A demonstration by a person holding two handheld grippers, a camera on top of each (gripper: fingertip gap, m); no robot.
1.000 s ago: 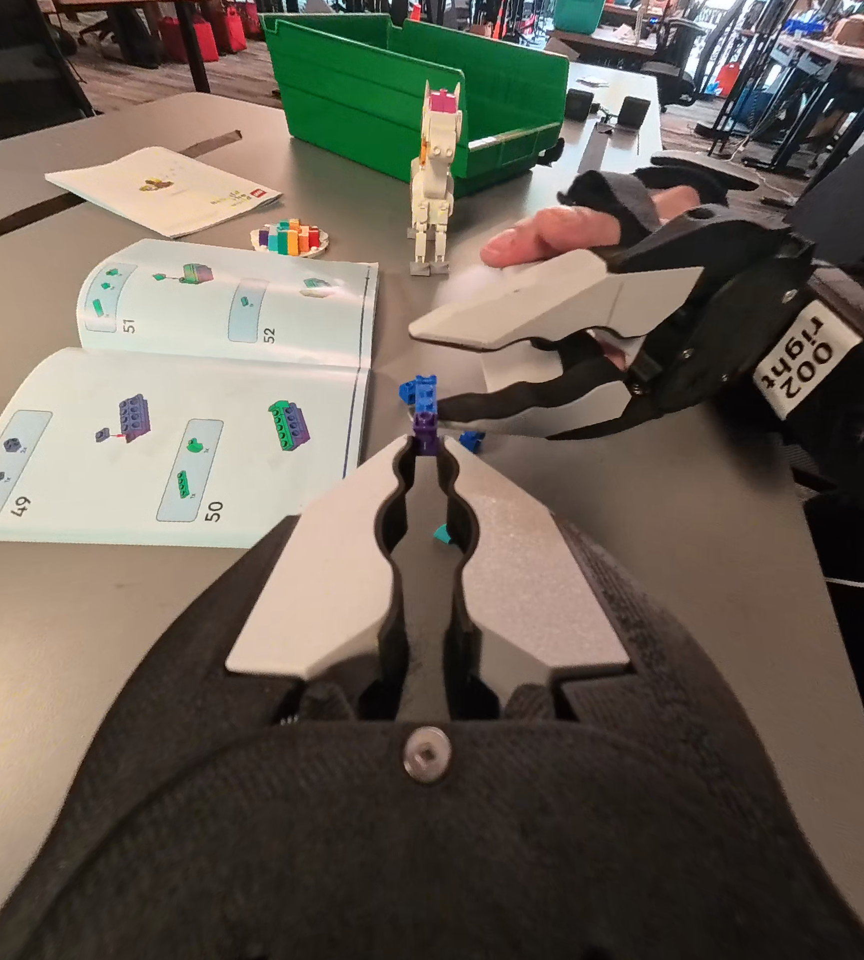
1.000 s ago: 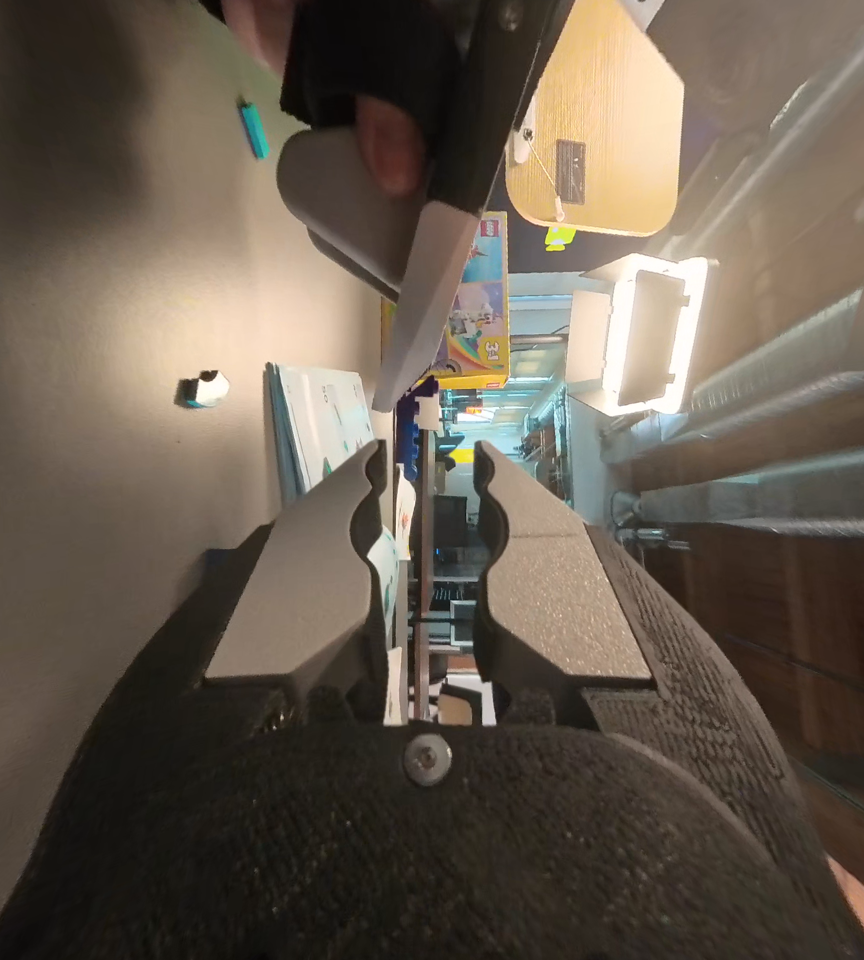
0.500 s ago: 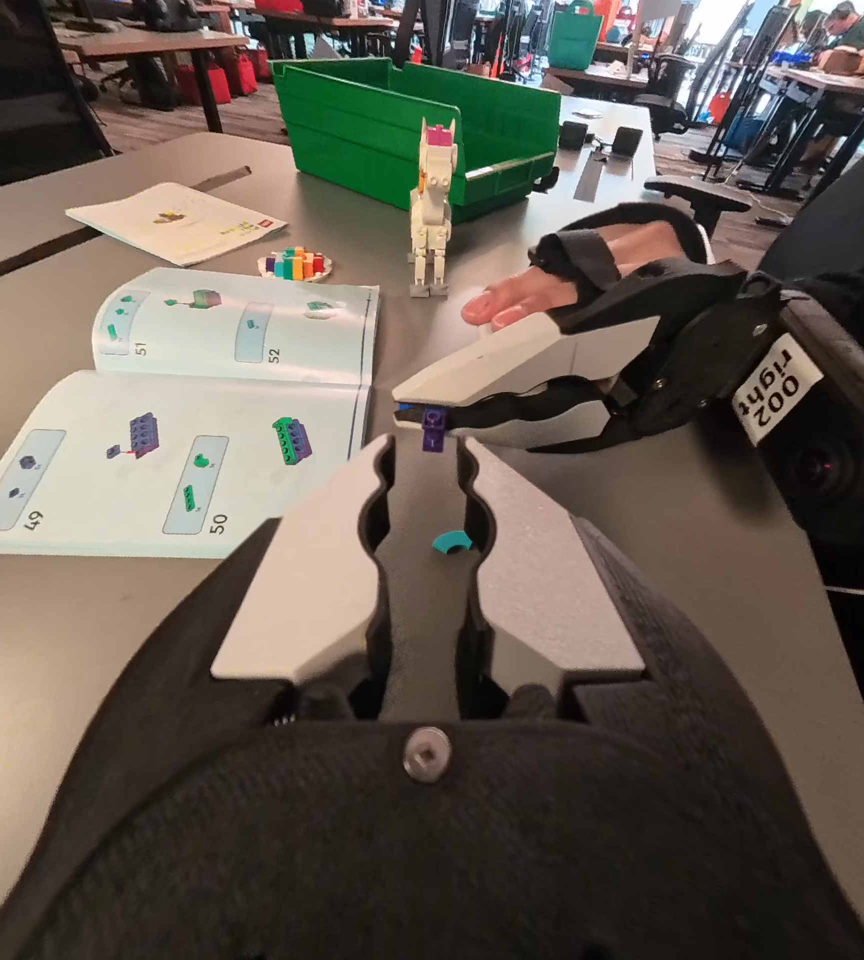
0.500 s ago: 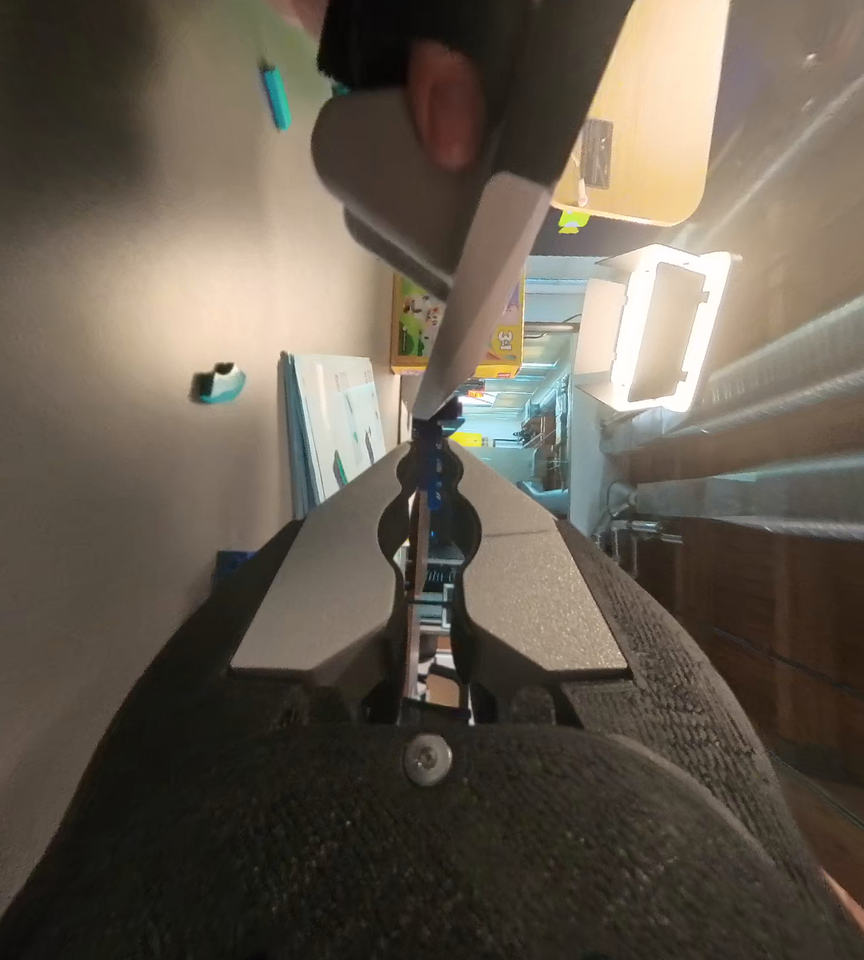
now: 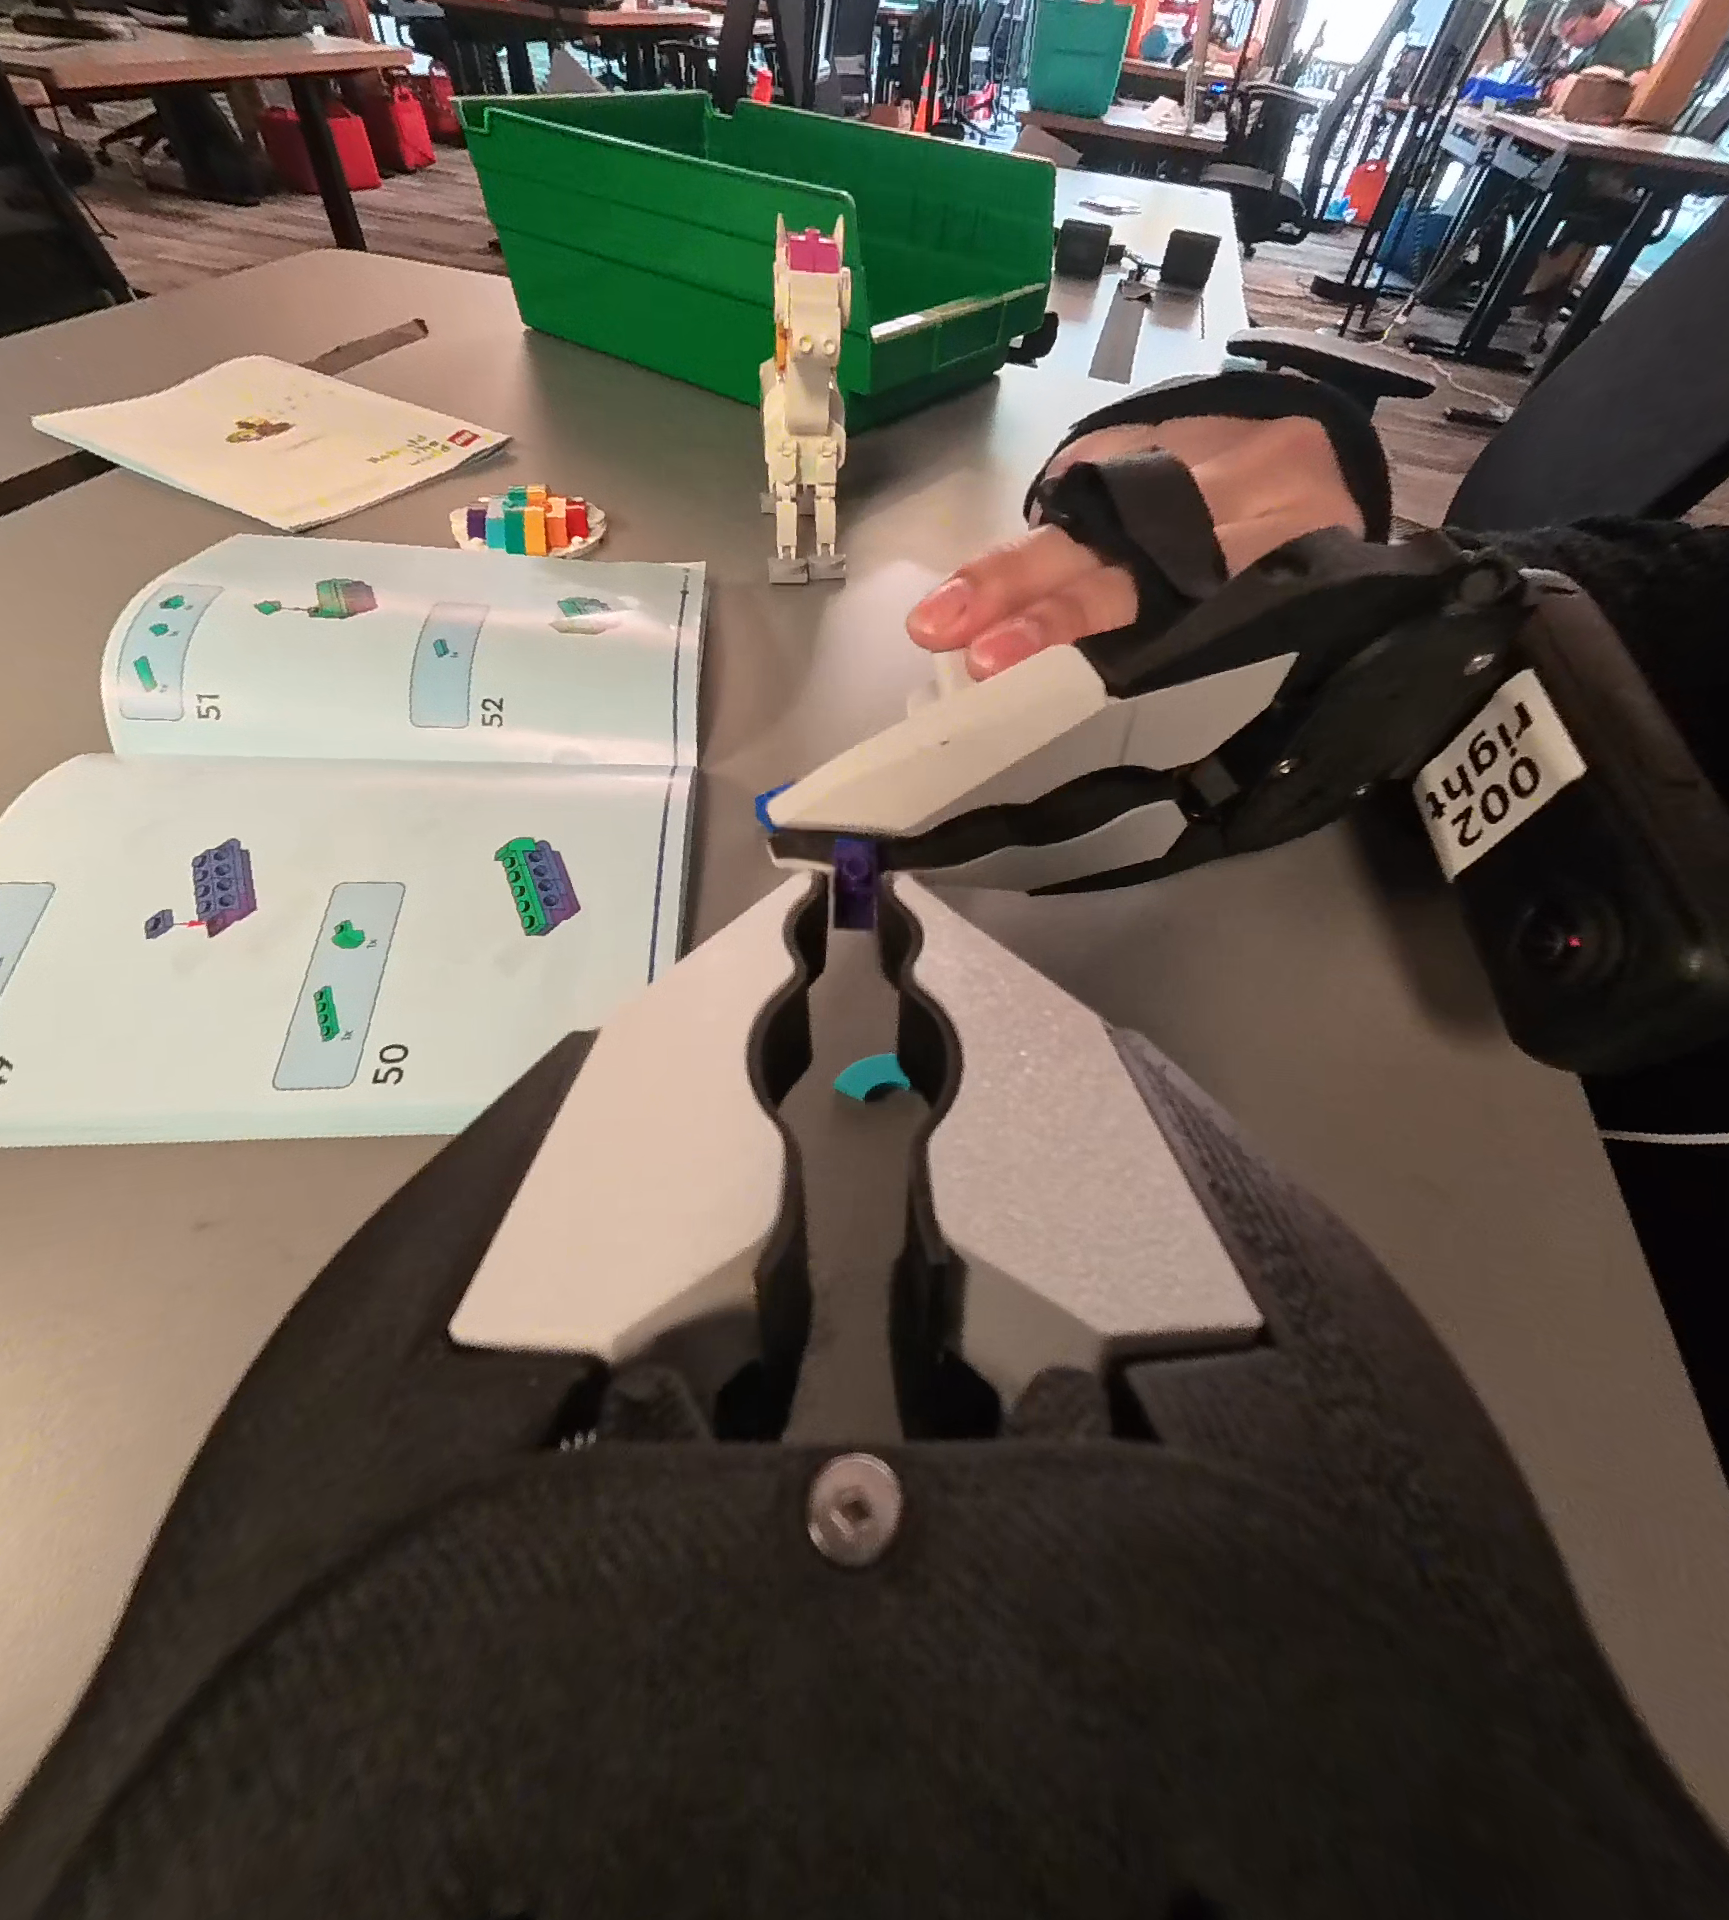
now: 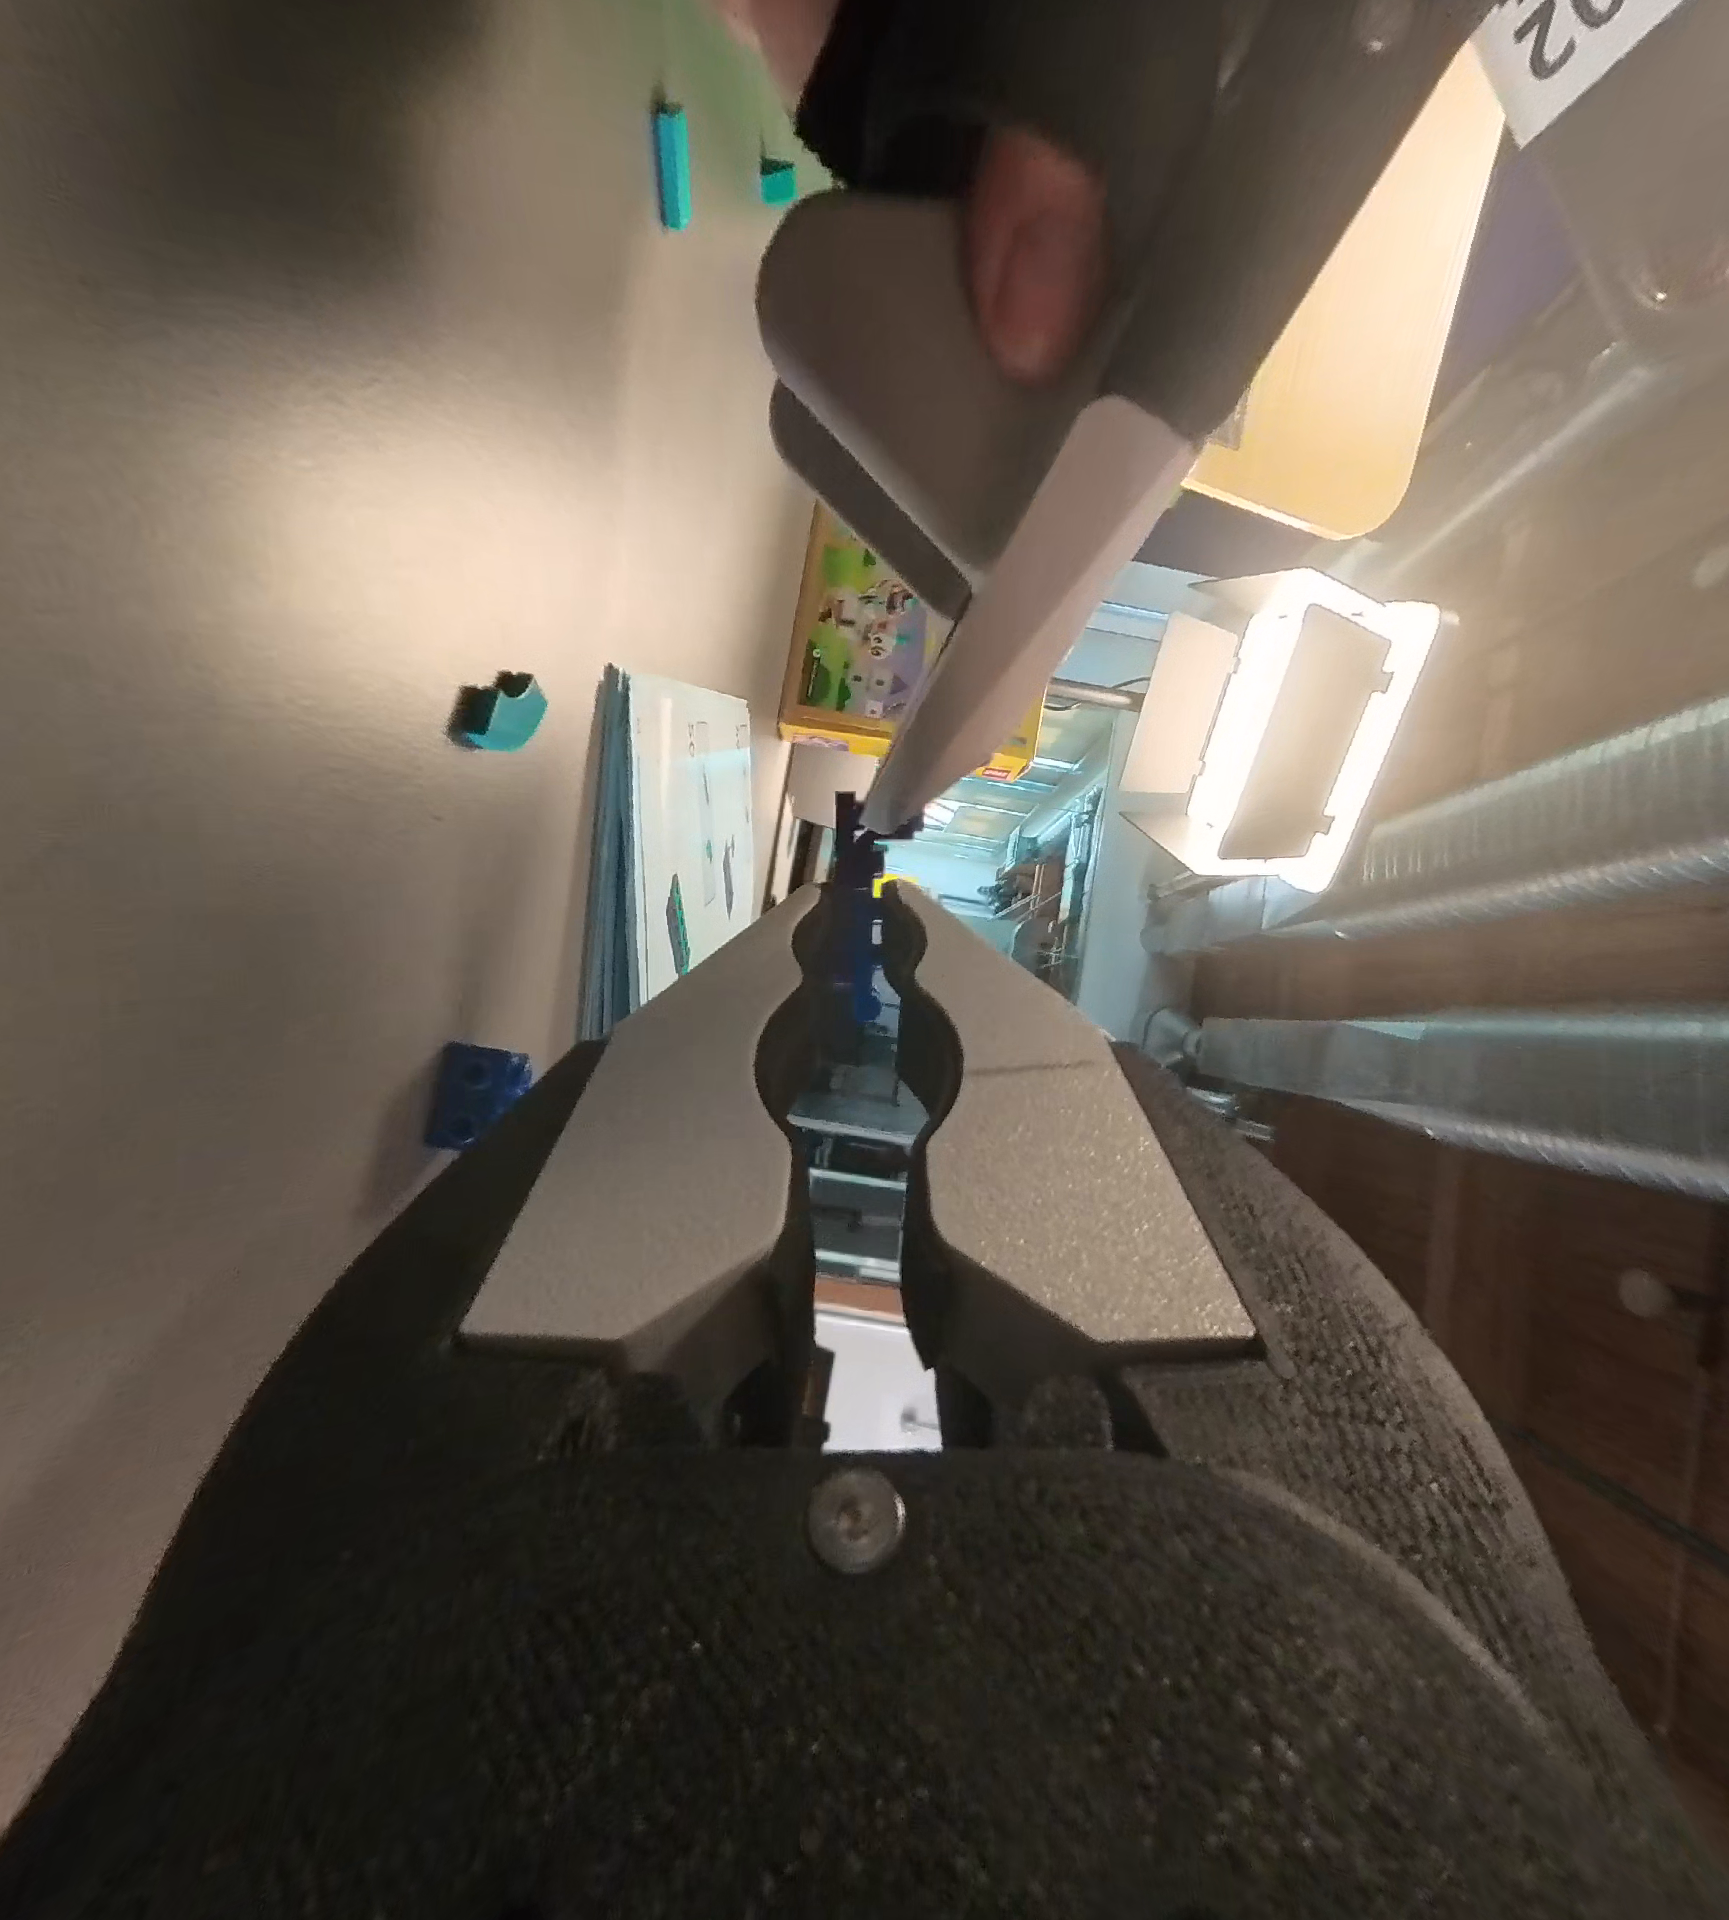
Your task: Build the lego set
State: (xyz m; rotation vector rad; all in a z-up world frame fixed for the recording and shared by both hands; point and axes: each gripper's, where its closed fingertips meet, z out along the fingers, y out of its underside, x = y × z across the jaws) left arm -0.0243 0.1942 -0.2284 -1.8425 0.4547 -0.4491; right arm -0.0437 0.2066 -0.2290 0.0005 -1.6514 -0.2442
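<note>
My left gripper [image 5: 852, 894] jaws pinch the purple brick [image 5: 854, 883]; my right gripper [image 5: 787, 831] jaws clamp the blue brick [image 6: 855, 961] atop it, beside the open numbered booklet [image 5: 340, 831]. Only the right view shows a loose blue brick [image 6: 470, 1093] on the bench [image 6: 216, 520].

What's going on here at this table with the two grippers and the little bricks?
A person is building a Lego set with two handheld grippers. The left gripper is shut on a small purple piece, while the right gripper pinches the blue brick on top of it, tips meeting above the grey table. The open instruction booklet, a finished white unicorn and a loose teal piece lie nearby.
</note>
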